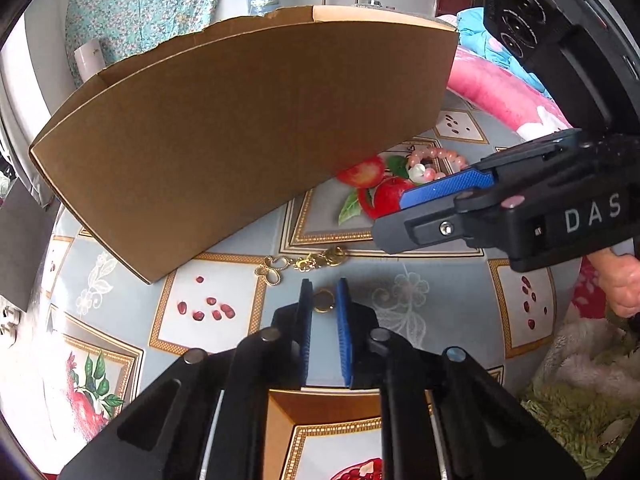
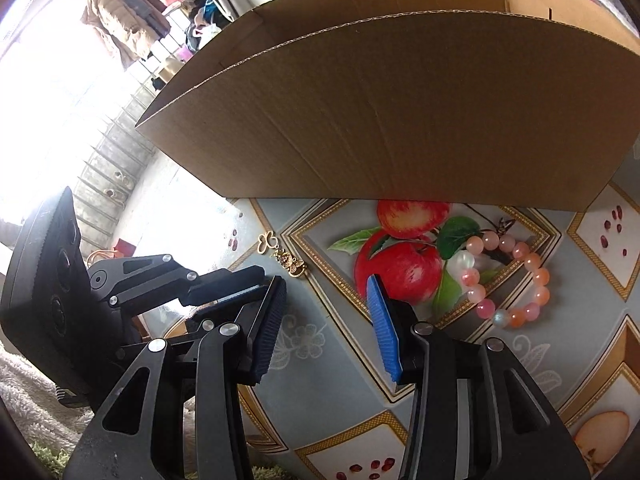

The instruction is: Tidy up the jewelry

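A gold ring (image 1: pixel 324 301) sits on the patterned tablecloth between the fingertips of my left gripper (image 1: pixel 325 297), whose blue pads flank it closely; contact is unclear. A gold butterfly brooch (image 1: pixel 304 264) lies just beyond it, also in the right wrist view (image 2: pixel 285 254). A pink bead bracelet (image 2: pixel 510 280) lies to the right of the printed apples, also in the left wrist view (image 1: pixel 436 164). My right gripper (image 2: pixel 326 298) is open and empty above the cloth, left of the bracelet. An open cardboard box (image 2: pixel 400 112) stands behind everything.
The tablecloth (image 2: pixel 328 392) has fruit prints and gold borders. A pink and blue blanket (image 1: pixel 492 84) lies beyond the table at the right. A shaggy rug (image 1: pixel 580 408) is below the table edge. The left gripper's body (image 2: pixel 120 312) sits at the right gripper's left.
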`<state>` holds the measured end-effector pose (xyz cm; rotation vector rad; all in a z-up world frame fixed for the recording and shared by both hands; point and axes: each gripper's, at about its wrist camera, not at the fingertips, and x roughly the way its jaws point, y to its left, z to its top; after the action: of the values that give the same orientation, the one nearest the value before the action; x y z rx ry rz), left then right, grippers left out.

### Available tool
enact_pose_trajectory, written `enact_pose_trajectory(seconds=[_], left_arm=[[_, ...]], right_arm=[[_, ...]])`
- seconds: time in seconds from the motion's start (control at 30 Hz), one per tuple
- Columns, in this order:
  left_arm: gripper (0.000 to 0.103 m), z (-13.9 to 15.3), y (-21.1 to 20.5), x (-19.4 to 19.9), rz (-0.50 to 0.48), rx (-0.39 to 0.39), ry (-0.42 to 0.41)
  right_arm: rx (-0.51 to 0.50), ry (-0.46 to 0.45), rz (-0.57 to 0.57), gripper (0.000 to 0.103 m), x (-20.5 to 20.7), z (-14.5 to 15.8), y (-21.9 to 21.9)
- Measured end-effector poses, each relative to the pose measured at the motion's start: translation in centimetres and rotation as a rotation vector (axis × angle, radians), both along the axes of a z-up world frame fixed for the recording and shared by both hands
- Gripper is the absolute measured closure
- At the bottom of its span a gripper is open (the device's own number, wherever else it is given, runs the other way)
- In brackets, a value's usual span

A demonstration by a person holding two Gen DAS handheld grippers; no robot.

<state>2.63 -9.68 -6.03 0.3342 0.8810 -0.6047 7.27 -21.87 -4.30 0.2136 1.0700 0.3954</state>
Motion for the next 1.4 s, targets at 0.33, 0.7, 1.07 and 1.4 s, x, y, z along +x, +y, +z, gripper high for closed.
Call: enact_pose_trajectory(seconds=[0.33,0.7,1.07,1.4], left_arm=[[0.093,0.2,1.8,-0.5,0.05,-0.002,0.022],[0.093,0.1,2.3,-0.9,0.057,-0.01,0.022],[0.092,0.3,2.9,-1.3,0.051,-0.012,0.012],[0.092,0.3,2.5,-1.5,0.048,-0.007,0.006]], right_arm=[[-0.078,-0.038,0.088,0.061,1.0,-0.1,3.1],[-0.326,-0.134,0.24,0.08,1.3,-0.5,8.0],[-0.311,-0.086,0.218,0.103,0.5,-0.6,6.5],[-0.402,-0.172,0.269,0.071,-0.9,0.4,6.4]])
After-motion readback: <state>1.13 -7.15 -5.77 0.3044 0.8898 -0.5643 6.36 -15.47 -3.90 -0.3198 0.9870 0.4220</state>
